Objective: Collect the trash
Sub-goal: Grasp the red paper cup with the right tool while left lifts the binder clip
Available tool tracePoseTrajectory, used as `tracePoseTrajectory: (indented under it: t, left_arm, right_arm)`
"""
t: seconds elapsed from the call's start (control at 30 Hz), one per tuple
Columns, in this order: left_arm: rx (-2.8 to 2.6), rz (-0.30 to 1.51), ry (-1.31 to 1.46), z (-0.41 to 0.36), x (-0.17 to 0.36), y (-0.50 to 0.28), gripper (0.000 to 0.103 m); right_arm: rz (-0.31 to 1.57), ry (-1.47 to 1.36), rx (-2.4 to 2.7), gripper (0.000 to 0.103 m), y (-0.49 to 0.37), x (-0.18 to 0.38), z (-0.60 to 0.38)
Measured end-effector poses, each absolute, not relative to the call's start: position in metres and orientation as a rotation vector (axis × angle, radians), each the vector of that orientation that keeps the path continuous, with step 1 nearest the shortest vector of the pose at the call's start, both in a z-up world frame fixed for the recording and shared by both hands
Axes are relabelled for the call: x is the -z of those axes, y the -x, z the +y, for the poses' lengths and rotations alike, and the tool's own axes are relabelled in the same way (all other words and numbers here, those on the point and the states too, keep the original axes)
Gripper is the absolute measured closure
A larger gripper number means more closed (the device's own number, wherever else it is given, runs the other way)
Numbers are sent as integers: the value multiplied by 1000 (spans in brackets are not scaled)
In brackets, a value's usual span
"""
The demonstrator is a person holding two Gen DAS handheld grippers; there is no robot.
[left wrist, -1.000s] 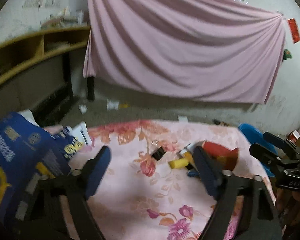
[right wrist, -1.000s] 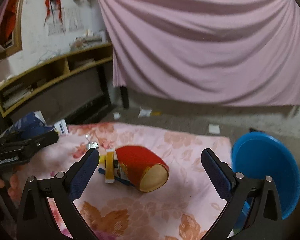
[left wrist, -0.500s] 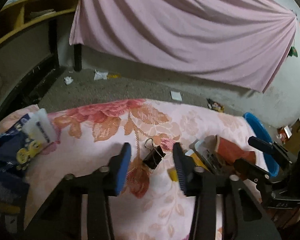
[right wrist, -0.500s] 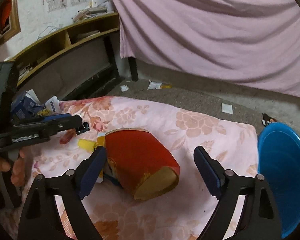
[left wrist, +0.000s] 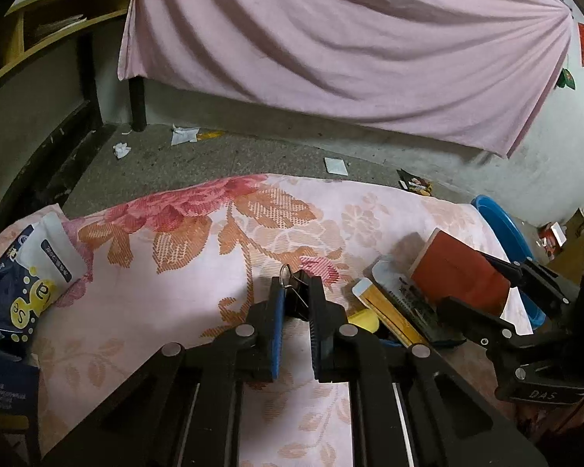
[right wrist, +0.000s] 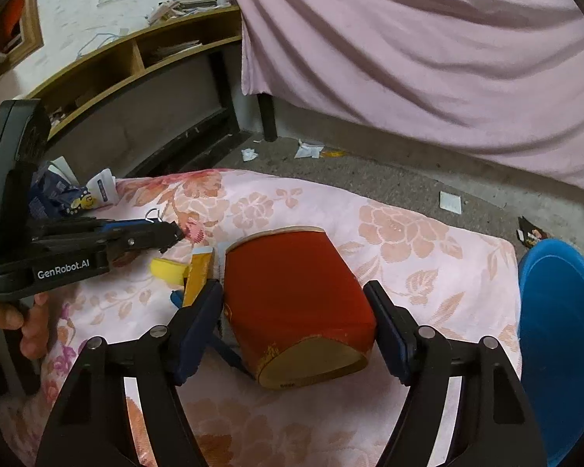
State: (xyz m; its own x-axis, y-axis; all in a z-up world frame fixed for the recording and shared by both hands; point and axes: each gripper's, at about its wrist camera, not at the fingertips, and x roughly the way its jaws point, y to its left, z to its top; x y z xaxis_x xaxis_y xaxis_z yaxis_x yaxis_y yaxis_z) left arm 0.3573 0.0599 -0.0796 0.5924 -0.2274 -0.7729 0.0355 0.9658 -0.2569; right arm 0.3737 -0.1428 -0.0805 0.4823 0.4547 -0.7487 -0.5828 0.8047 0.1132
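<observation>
My left gripper [left wrist: 295, 292] is shut on a black binder clip [left wrist: 296, 290] with a wire loop, low over the floral pink cloth [left wrist: 198, 272]; it also shows in the right wrist view [right wrist: 171, 235]. My right gripper [right wrist: 294, 303] has its jaws around a red squashed paper cup [right wrist: 296, 295] lying on its side, both pads touching or nearly touching its sides. The cup [left wrist: 459, 272] also shows in the left wrist view. Beside the cup lie a yellow cap [right wrist: 167, 270], a yellow-orange carton [right wrist: 198, 276] and a blue strip.
A blue plastic basin [right wrist: 560, 334] stands right of the cloth. A blue snack bag and white pouch [left wrist: 46, 257] lie at the cloth's left. Paper scraps [left wrist: 183, 134] litter the concrete floor. A pink sheet [left wrist: 350, 46] hangs behind; a wooden shelf [right wrist: 136, 54] is at left.
My left gripper has closed from half open onto the binder clip. My right gripper has moved forward and narrowed around the red cup.
</observation>
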Motion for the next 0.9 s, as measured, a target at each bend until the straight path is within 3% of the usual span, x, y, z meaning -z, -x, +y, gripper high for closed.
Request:
tracePoseTrajectory:
  t: [0.47, 0.9]
  left_arm:
    - [207, 714, 271, 52, 34, -311, 94]
    - [335, 274, 263, 7, -88, -250, 94]
  right_arm:
    - [670, 52, -603, 30, -334, 45, -177]
    - [231, -57, -489, 30, -266, -59, -237]
